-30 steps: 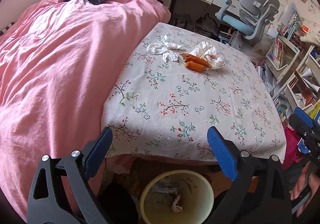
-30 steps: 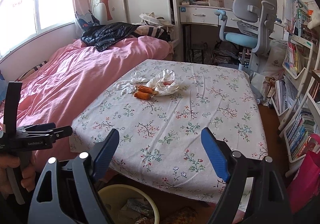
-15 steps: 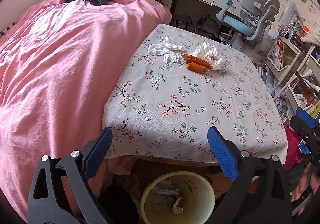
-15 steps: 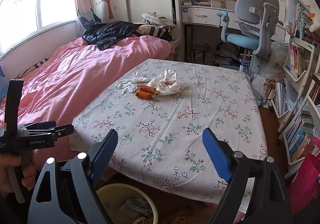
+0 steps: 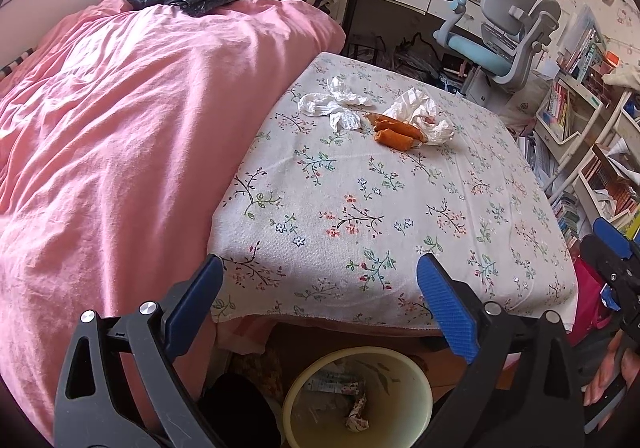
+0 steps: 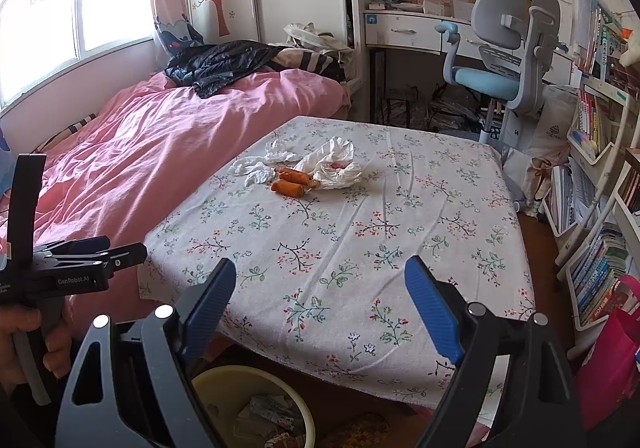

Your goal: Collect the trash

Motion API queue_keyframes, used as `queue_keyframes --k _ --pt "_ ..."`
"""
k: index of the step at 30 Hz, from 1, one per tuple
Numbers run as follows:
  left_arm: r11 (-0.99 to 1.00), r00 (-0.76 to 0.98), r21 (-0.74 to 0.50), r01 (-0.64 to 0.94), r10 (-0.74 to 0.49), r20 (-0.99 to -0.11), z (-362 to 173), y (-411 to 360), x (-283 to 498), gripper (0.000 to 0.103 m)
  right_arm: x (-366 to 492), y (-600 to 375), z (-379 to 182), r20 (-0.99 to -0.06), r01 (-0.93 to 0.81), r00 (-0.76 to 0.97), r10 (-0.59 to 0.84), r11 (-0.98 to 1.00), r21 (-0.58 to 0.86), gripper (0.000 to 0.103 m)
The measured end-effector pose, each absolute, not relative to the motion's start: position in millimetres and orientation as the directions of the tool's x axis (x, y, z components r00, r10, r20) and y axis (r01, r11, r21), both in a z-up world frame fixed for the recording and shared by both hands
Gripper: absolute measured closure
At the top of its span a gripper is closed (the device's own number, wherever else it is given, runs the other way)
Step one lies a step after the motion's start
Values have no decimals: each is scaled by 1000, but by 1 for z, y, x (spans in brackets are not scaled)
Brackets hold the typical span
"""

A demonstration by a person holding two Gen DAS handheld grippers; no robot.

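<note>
Blue-padded jaws of the left gripper (image 5: pixel 318 300) stand wide and empty over the near edge of the floral tablecloth (image 5: pixel 360 208); crumpled tissues (image 5: pixel 336 106) and orange sausage pieces (image 5: pixel 394 132) lie toward its far edge, the yellow wastebasket (image 5: pixel 358 400) below. From the right wrist, the right gripper (image 6: pixel 320 306) also gapes empty above the near edge.

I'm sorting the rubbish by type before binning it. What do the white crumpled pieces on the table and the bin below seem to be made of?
White crumpled pieces: likely tissue paper, matte, softly creased.
Larger white wad: perhaps thin plastic film or paper; I cannot tell.
Bin: probably plastic, smooth pale yellow with a slight sheen.
</note>
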State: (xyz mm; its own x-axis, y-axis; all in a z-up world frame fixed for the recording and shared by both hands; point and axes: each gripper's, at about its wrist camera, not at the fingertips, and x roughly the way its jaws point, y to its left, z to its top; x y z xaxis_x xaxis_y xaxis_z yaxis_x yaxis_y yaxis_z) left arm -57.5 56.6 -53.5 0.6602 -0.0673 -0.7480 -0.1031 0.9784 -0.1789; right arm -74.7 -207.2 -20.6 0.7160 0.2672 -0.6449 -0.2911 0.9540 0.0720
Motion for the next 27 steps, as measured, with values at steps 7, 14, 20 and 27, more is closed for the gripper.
queue_keyframes --k 7,14,20,27 --pt "978 662 -180 -108 -64 -747 -53 58 -57 8 -74 -207 -21 -646 -290 716 267 954 72 20" --pt "977 662 -182 -110 -65 -746 -52 59 -57 8 -75 -206 -21 -646 -291 716 266 954 71 20" --pt "976 662 -185 -114 -64 -747 -53 59 -57 8 -75 -205 -22 -646 -291 715 265 954 70 20" --pt "975 663 -188 -119 -63 -746 -53 59 -56 8 -75 -204 -23 -647 -292 715 265 954 68 20"
